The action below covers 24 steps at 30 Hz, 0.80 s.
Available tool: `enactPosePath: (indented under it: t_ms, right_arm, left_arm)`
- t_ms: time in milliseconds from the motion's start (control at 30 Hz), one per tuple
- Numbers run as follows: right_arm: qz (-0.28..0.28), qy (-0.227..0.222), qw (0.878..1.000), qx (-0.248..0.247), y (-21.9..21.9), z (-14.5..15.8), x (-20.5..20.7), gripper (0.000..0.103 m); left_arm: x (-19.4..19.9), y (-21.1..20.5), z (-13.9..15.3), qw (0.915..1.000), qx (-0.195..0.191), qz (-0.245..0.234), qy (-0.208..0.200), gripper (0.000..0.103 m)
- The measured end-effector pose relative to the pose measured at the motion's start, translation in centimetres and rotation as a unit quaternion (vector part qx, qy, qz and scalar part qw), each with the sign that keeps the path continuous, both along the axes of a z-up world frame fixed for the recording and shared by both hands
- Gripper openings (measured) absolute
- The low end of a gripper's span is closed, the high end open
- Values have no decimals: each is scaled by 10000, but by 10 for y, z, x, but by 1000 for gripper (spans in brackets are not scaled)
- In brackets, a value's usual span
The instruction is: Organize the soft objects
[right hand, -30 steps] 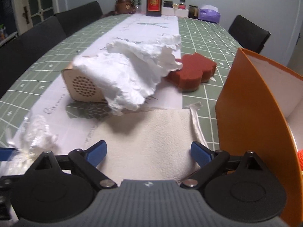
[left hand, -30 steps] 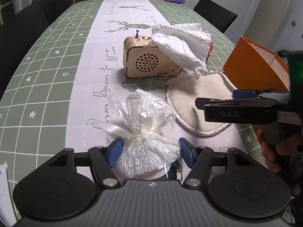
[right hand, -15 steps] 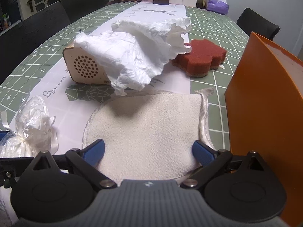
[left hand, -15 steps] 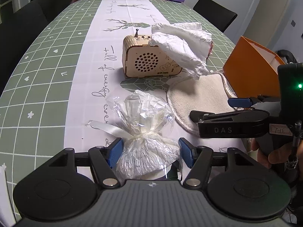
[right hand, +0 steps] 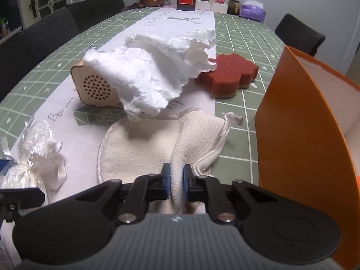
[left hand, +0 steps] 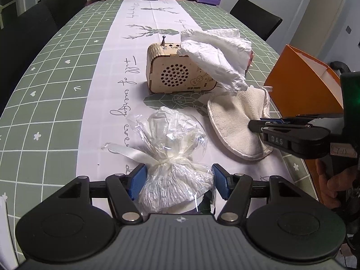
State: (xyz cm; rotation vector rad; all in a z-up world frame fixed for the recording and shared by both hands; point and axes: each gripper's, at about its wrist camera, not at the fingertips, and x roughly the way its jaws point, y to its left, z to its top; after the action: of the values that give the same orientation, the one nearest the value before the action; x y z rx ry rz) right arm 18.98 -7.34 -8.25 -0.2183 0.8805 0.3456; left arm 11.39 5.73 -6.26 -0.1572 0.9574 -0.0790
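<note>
Terry-soft round cloth pad [right hand: 144, 144], limp and light, bunches at lower centre as my right gripper [right hand: 176, 180] is closing on its near edge; my left gripper [left hand: 178, 181] stands wide around the cellophane pouch [left hand: 173, 157]

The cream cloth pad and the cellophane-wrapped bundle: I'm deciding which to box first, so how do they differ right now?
The cream cloth pad is flat, matte terry with one edge bunched up; the cellophane-wrapped bundle is a puffy, shiny pouch tied with ribbon. The right tongs are closing, with the pad's fold pinched between them; the left tongs only straddle the bundle. Both are pale, soft and lie on the white runner.
</note>
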Motion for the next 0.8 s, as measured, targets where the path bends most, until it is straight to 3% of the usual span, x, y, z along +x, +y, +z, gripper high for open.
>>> enactPosePath:
  t_ms: [167, 367, 567, 800]
  right_arm:
    - [206, 166, 9990, 370, 2, 7, -16, 7]
    - [431, -37, 9979, 490, 8, 27, -45, 7]
    - [656, -146, 9957, 630, 7, 48, -61, 7]
    - [594, 426, 9947, 727, 1, 17, -65, 8]
  left_arm:
    - [-3, 3, 0, 9999, -77, 103, -87, 68]
    - [-9, 8, 5, 9993, -91, 256, -266, 58]
    - [-13, 14, 8, 9986, -186, 357, -357, 58]
    - [-12, 13, 2, 9990, -167, 305, -284, 58]
